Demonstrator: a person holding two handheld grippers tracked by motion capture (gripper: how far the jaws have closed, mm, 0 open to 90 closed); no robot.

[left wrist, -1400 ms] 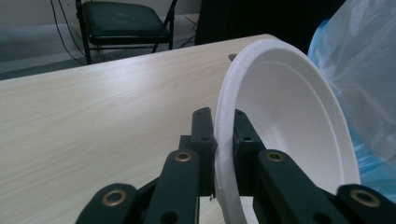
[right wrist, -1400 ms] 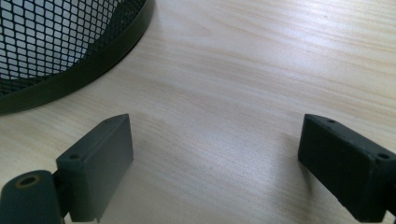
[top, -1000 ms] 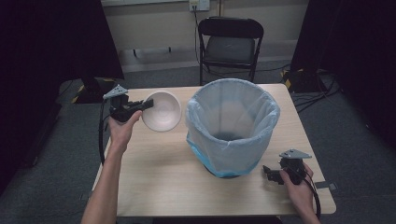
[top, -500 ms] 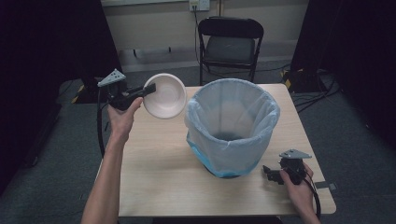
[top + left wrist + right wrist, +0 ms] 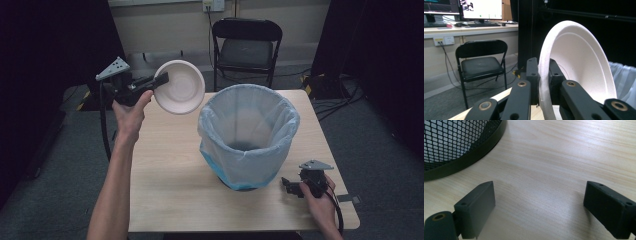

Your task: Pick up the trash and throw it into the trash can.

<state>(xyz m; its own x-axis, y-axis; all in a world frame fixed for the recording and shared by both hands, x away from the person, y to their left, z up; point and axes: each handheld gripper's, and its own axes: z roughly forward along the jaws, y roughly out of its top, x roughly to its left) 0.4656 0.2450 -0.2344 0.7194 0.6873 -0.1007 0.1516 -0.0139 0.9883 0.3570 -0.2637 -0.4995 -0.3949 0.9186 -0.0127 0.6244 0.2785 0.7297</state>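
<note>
A white bowl is clamped by its rim in the left gripper and held tilted above the tabletop, beside the lined bin. The right gripper is rested on the tabletop just beside the bin's base, its jaws spread wide with nothing between them.

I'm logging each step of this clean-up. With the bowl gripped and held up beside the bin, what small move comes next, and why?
Probably carry the bowl sideways over the lined bin: the left gripper pinches its rim, tilted, beside the bin's open mouth.
</note>
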